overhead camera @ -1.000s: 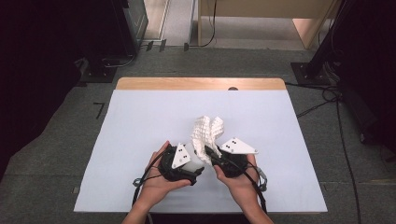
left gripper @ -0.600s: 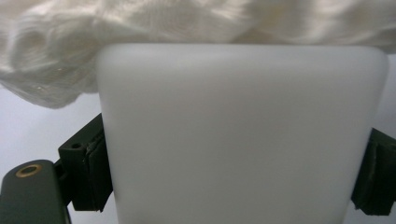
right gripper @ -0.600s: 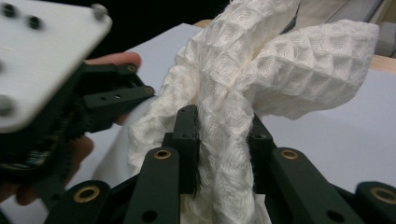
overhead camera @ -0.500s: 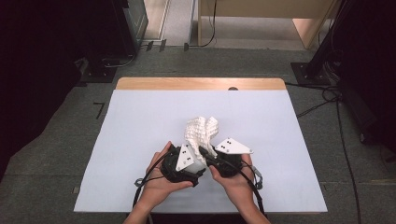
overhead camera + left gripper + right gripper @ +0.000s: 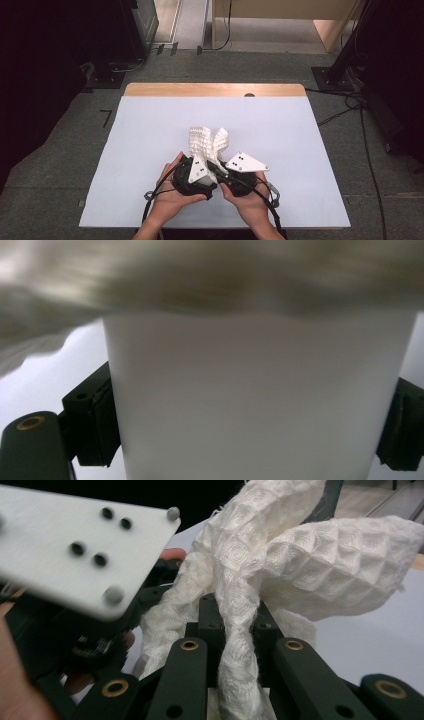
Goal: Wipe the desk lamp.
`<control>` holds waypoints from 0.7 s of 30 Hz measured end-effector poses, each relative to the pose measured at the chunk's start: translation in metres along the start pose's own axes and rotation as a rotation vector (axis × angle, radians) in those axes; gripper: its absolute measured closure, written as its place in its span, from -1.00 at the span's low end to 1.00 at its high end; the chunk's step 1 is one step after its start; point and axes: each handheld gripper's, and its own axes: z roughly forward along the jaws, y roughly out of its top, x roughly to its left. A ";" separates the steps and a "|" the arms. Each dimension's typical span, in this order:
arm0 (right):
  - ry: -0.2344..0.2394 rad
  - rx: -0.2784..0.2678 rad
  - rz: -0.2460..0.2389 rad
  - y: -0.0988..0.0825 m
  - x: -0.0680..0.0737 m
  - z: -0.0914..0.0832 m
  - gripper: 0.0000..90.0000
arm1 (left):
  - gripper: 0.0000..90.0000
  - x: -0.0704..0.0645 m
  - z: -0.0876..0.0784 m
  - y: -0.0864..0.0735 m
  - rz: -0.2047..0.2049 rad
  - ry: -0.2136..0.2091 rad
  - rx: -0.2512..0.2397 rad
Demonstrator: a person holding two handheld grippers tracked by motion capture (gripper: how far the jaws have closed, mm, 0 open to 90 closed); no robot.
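Right gripper view, white waffle cloth (image 5: 280, 565) pinched between fingers (image 5: 212, 625), bunched above.

From above our side we look forward and down over the whole tabletop (image 5: 150, 150). Our right claw (image 5: 235, 625) camera sits close behind its jaws, facing the white waffle cloth (image 5: 300, 555), which the high view shares. Our left claw camera is pressed so near a pale surface that it blurs

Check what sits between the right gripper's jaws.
A twisted strand of the white waffle cloth runs between the right gripper's jaws, which pinch it; the right gripper view shows this.
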 end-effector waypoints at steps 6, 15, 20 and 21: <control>-0.054 0.036 0.052 -0.011 -0.021 0.010 0.81 | -0.81 0.006 0.000 -0.002 -0.041 -0.018 -0.008; 0.022 0.010 0.028 -0.005 -0.007 -0.001 0.81 | -0.81 0.005 -0.001 -0.003 -0.041 -0.014 -0.012; -0.035 0.016 0.029 -0.006 -0.013 0.009 0.80 | -0.81 0.001 -0.001 -0.002 -0.009 -0.005 -0.017; -0.049 0.023 0.022 -0.008 -0.016 0.010 0.80 | -0.81 0.004 -0.001 -0.003 -0.031 -0.011 -0.020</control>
